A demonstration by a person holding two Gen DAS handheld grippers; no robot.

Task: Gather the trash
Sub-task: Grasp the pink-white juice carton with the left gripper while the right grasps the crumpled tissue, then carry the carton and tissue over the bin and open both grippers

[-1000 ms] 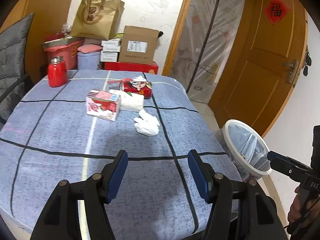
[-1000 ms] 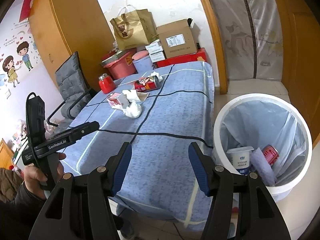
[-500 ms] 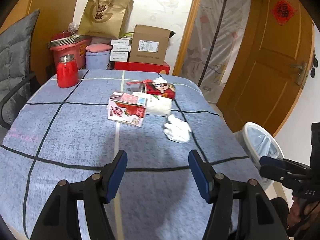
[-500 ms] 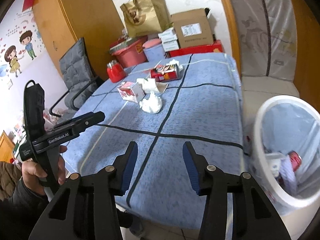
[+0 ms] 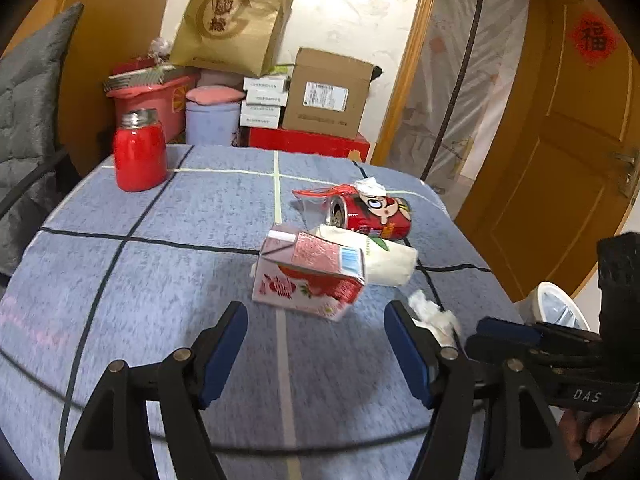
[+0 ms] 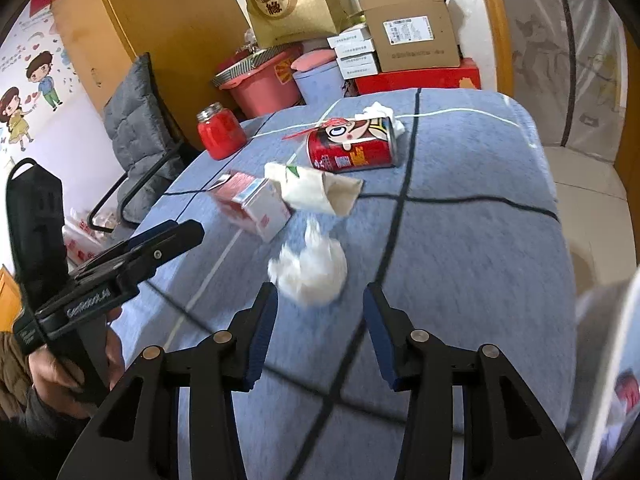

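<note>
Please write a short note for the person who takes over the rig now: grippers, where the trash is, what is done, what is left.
Left gripper: open, empty, facing the carton.
Right gripper: open, empty, just short of the tissue wad.
Also on the table: can on its side, paper wrapper, a small tissue behind the can.
Bin stands off the table's right edge.
Done: nothing gripped at present.
Left: bin all five.

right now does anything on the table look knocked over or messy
Yes. The red can lies on its side, the pink carton is tipped over with its top crushed, and a crumpled tissue sits loose in front of the right gripper.
</note>
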